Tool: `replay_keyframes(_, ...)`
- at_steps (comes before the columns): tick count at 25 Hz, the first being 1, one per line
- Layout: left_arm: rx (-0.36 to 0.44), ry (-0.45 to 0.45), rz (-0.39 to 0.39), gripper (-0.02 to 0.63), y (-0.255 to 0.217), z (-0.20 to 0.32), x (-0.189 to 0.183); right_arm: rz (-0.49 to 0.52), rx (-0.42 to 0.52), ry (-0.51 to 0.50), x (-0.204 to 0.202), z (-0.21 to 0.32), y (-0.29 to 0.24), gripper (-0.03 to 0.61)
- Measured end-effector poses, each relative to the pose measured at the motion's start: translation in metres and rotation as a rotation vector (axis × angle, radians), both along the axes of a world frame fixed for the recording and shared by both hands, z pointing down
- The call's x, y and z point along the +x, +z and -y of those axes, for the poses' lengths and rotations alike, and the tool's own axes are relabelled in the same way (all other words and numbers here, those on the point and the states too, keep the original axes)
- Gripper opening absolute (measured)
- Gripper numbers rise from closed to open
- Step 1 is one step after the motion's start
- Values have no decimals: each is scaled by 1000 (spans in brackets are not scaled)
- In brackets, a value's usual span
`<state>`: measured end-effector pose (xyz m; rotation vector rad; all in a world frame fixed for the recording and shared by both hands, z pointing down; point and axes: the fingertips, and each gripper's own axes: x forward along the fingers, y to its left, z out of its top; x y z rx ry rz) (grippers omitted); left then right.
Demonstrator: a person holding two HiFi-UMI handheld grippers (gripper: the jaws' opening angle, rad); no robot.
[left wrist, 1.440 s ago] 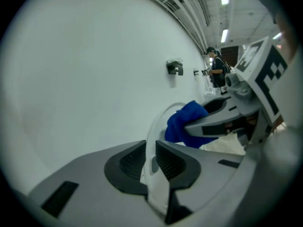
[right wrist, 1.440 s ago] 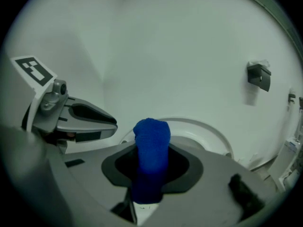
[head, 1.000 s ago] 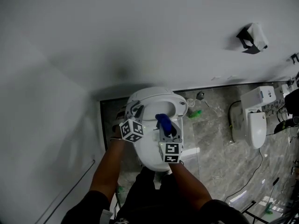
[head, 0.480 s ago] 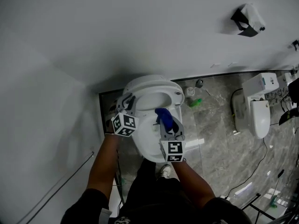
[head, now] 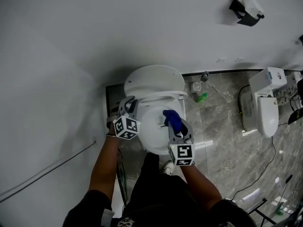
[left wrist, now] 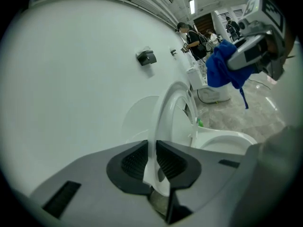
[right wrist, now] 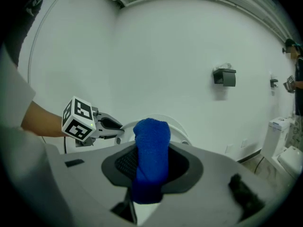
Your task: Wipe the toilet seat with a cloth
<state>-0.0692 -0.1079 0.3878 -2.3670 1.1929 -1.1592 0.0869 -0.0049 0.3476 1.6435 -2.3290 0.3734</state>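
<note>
Standing on edge over the bowl (left wrist: 227, 143), the toilet seat (left wrist: 166, 109) is pinched by the left gripper (left wrist: 152, 150), whose jaws have just been closing on it. Hold it steady; draw the blue cloth (right wrist: 151, 131), clamped in the right gripper (right wrist: 151, 167), evenly along the ring.

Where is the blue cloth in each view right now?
Head view: cloth just right of centre.
Left gripper view: cloth at upper right.
Right gripper view: cloth at bottom centre, close up.
Shared landmark: black wall holder.
</note>
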Motion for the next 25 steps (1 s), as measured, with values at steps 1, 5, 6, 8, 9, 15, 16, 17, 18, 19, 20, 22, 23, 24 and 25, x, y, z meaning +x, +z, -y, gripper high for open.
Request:
replay_keyframes(1,0,5,16,64,1,-9,2,7,2,-7,1,-8,-2,107)
replay_keyframes(5,3,43,102,58,8,-53,9,28,11,-31,7,-43,-7,107)
replay_keyframes(6,8,54,121,57,12,-65,10,30,15,-36,9,-52,-6,107)
replay_keyframes(8,15,68,157,56,24,-93,13,33,23,-50,9,-72,0,107)
replay_keyframes(9,14,70,174,57,32,-109,13,35,24,-59,9,-84,4,109)
replay_keyframes(15,-45,74,237,65,77,-194,26,44,-25,-73,20,-137,30,107)
replay_keyframes(16,-57,73,232,70,85,-204,28,46,-35,-54,25,-141,37,107)
replay_keyframes(17,-65,76,231,74,94,-213,29,51,-43,-31,29,-143,44,107)
replay_keyframes(18,-71,85,238,77,104,-222,29,59,-47,-2,34,-144,51,107)
replay_keyframes(19,-75,100,252,78,115,-232,28,69,-50,29,39,-144,57,107)
replay_keyframes(20,-78,118,269,81,127,-241,28,81,-51,60,45,-143,62,107)
replay_keyframes(22,-77,152,306,89,150,-259,31,101,-48,109,57,-139,69,107)
replay_keyframes(23,-72,168,330,91,161,-267,32,109,-45,125,61,-138,73,107)
replay_keyframes(24,-65,183,353,94,172,-275,33,114,-42,135,63,-138,77,107)
replay_keyframes(25,-56,197,375,96,183,-282,34,116,-40,141,64,-138,82,107)
